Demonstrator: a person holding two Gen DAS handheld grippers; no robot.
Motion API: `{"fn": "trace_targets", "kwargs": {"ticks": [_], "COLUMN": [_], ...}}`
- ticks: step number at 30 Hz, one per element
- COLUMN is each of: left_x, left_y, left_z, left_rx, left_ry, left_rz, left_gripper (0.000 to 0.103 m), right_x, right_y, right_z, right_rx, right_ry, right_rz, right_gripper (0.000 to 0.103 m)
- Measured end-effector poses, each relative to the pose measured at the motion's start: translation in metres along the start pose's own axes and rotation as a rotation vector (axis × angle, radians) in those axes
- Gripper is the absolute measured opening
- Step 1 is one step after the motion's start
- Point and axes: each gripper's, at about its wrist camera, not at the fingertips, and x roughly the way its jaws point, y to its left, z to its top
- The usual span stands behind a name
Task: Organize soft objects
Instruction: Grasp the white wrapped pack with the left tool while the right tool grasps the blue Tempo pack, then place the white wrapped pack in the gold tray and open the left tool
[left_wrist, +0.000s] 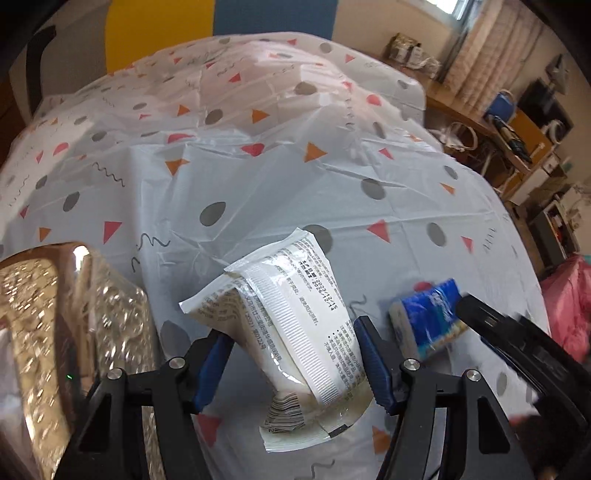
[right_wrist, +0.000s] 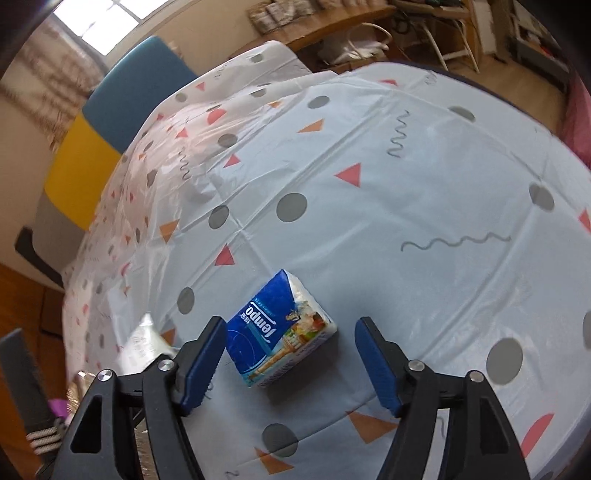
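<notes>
Left gripper (left_wrist: 295, 360): my fingers pinch the white pack (left_wrist: 291, 332), lifted off the bench (left_wrist: 369, 240) | right gripper (right_wrist: 291, 360): fingers apart around blue tissue pack (right_wrist: 279, 334) lying there | risk: squishy pack may slip out.

Left gripper (left_wrist: 295, 354) clamps a white printed pouch (left_wrist: 295, 332), lifted clear of the patterned tablecloth (left_wrist: 258, 177). Blue tissue pack (left_wrist: 428, 317) at three o'clock; glittery basket (left_wrist: 55, 332) at nine.

This looks like a room in a home. A patterned plastic tablecloth (left_wrist: 258, 177) covers the table, and a curtained window (left_wrist: 476, 48) and cluttered wooden shelves (left_wrist: 517, 147) stand behind it.
</notes>
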Motion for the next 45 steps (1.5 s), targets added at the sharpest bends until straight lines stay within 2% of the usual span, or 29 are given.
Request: {"fn": "trace_targets", "kwargs": {"ticks": [3,5,12,13,14,16,18,23,25,28,35,45], "left_x": [-0.013,-0.023,-0.061,-0.067,-0.073,-0.083,-0.089,-0.094,-0.101,-0.122,-0.169,-0.205], "left_y": [-0.01,-0.012,-0.017,-0.017,-0.016,-0.013,-0.012,-0.012,-0.007,0.004,0.052,0.113], "left_z": [-0.007,-0.01,-0.019,-0.021,-0.023,-0.028,-0.032,-0.028,-0.022,-0.018,-0.021,-0.051], "left_rx": [0.04,0.063,0.162,0.177,0.189,0.205,0.233,0.255,0.233,0.215,0.13,0.028], "left_ry": [-0.017,-0.036,-0.144,-0.164,-0.183,-0.212,-0.24,-0.253,-0.268,-0.331,-0.455,-0.511], "left_rz": [-0.018,-0.028,-0.028,-0.023,-0.019,-0.012,0.011,0.032,0.029,0.048,0.104,0.156], "left_gripper": [0.066,0.066,0.066,0.066,0.066,0.066,0.067,0.067,0.067,0.067,0.067,0.067], "right_x": [0.004,0.008,0.03,0.031,0.032,0.031,0.032,0.031,0.031,0.032,0.03,0.03], "right_y": [0.013,0.02,0.047,0.049,0.049,0.047,0.043,0.037,0.037,0.04,0.046,0.053], "right_z": [-0.001,-0.003,-0.013,-0.013,-0.014,-0.014,-0.013,-0.011,-0.012,-0.014,-0.017,-0.02], "right_rx": [-0.098,-0.162,-0.36,-0.372,-0.383,-0.375,-0.358,-0.301,-0.3,-0.318,-0.364,-0.416], "right_ry": [-0.011,-0.017,0.013,0.007,0.001,-0.008,-0.003,0.012,0.01,-0.001,-0.036,-0.064], "right_rz": [-0.051,-0.096,-0.175,-0.176,-0.177,-0.182,-0.172,-0.141,-0.138,-0.148,-0.178,-0.209], "right_gripper": [0.076,0.083,0.083,0.082,0.076,0.073,0.072,0.073,0.073,0.073,0.073,0.073]}}
